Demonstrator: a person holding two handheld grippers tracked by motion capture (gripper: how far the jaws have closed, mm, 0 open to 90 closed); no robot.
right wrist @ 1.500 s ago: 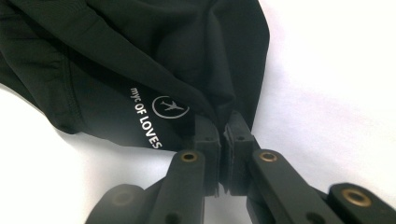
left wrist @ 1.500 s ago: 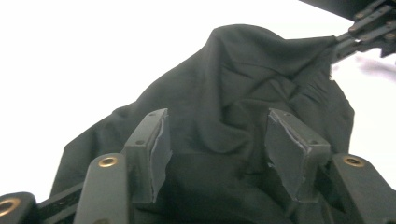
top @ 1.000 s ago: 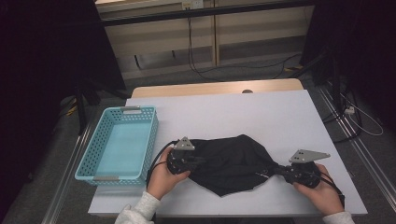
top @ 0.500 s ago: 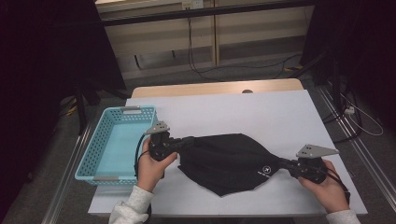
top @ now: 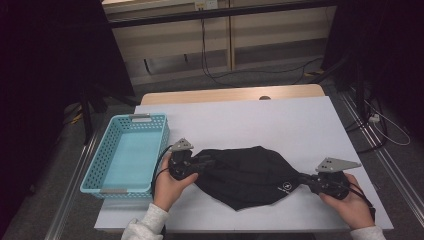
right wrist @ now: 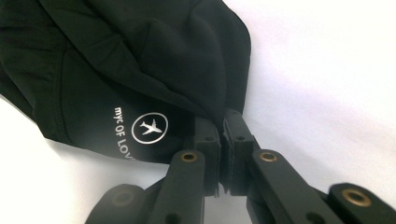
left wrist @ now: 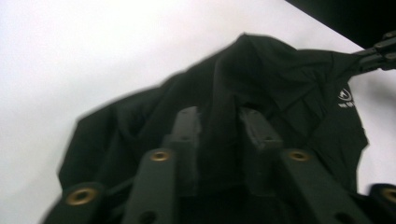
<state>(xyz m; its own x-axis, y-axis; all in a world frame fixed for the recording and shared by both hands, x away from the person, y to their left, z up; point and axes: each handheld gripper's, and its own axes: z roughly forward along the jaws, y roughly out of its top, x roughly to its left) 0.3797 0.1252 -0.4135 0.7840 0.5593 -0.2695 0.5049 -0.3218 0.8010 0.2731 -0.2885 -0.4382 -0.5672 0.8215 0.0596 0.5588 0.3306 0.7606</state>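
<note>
Cloth (top: 247, 174), black, is lying stretched on the white surface (top: 280, 120) between both grippers. Right gripper (right wrist: 223, 122) is clenching its corner beside a printed plane logo (right wrist: 149, 127). Left gripper (left wrist: 218, 122) is just opening, a fold sitting loose between its parted jaws. High view is showing a blue basket (top: 127, 150) beyond them.

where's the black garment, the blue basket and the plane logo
black garment (top: 245, 175), high view, middle of the cloth
blue basket (top: 105, 191), high view, its near rim
plane logo (right wrist: 150, 127), right gripper view, the white circled plane print
</note>
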